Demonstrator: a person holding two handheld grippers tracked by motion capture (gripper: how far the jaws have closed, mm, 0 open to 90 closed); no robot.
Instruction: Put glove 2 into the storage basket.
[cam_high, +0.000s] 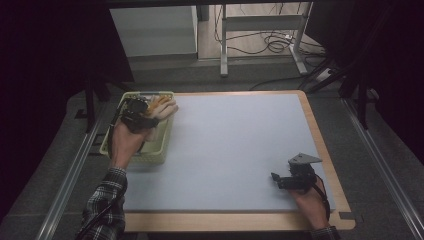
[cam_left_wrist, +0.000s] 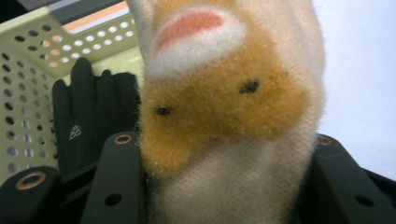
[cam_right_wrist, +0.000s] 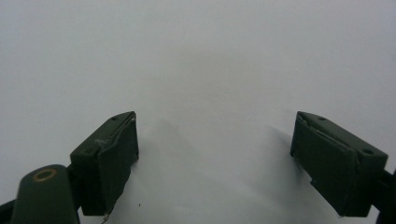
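- The left gripper (cam_high: 136, 116) sits over a pale green perforated basket (cam_high: 111, 140) at the left edge of the bench (cam_high: 235, 145). Its jaws are clamped on a fuzzy cream and orange sock (cam_left_wrist: 229, 116).
- In the left gripper view, the sock rises from between the two jaws. It has an orange patch, two small dark marks and a white-ringed pink spot farther out from the jaws.
- From the high view, the sock (cam_high: 164, 107) pokes out beyond the jaws, above the basket's far right corner.
- A black glove (cam_left_wrist: 91, 123) lies in the basket just left of the left jaws, fingers pointing away from them. The basket wall (cam_left_wrist: 28, 93) with its round holes stands behind it.
- The right gripper (cam_high: 280, 181) is near the bench's right front corner, well apart from the basket. Its jaws are spread wide with nothing between them.
- In the right gripper view, the bare pale bench surface (cam_right_wrist: 205, 70) lies ahead of and between the right gripper's (cam_right_wrist: 215, 154) jaws, very close beneath them.
- A plaid sleeve (cam_high: 107, 200) covers the left forearm.
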